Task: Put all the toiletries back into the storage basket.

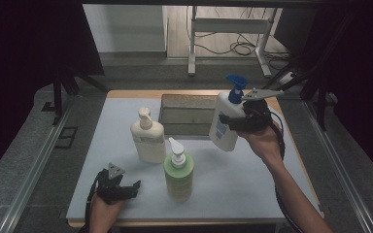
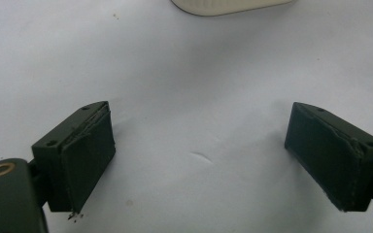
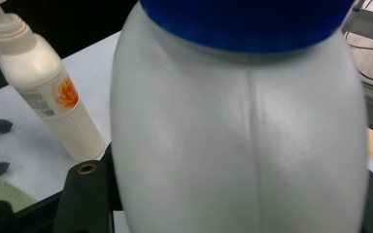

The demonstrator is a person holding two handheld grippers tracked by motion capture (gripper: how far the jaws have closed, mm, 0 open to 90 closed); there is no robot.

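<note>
White pump bottle (image 1: 225,124), blue pump, tilted in right gripper (image 1: 233,121).

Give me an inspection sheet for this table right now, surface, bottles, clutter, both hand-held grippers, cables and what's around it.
Surface: pale table mat, with a grey recessed tray at its far edge.
Job's things: white bottle with blue pump held tilted off the mat; cream pump bottle and green pump bottle stand upright near the middle.
Clutter: nothing seen.
Grippers: right hand-held gripper clamps the white bottle's body; left hand-held gripper is open over bare mat, holding nothing.
Cables: a black cable trails from each gripper along the forearm; more lie coiled on the floor beyond.
Surroundings: white desk frame behind the table, dark curtains at both sides.
</note>
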